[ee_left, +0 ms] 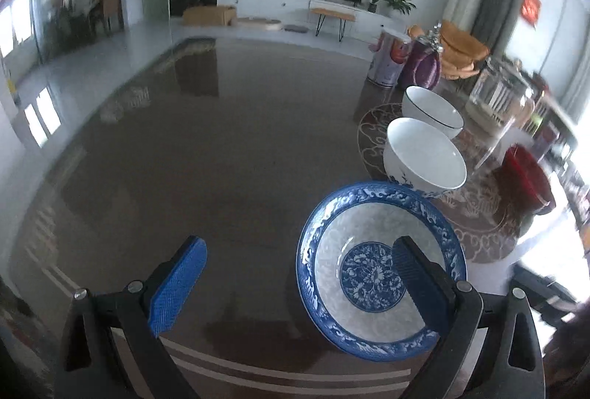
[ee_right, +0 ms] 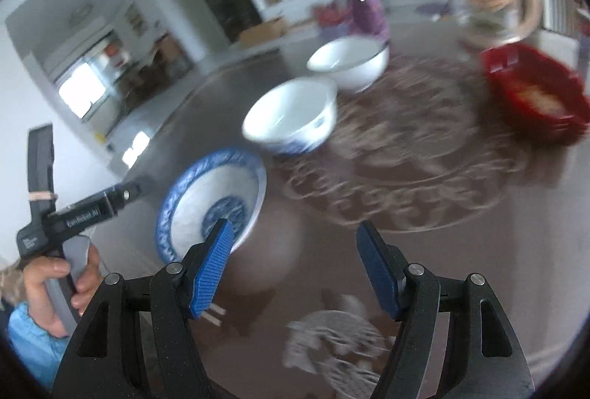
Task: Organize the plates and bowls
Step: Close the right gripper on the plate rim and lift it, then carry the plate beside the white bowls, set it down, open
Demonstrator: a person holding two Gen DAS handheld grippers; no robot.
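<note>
While lettering blurs unreadable, left claw [ee_right: 138, 188] handle, blue-rimmed plate [ee_left: 381, 270]

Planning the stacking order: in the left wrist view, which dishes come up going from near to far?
blue-rimmed plate → blue-patterned white bowl → white bowl with dark rim

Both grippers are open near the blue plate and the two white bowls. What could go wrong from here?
1. The left gripper straddles the blue-rimmed plate's rim; closing off-centre may tip or skid it on the glossy table.
2. The patterned bowl sits close behind the plate, so pushing forward could knock it.
3. The right wrist view is blurred, and the glass jug and red dish stand near.
</note>
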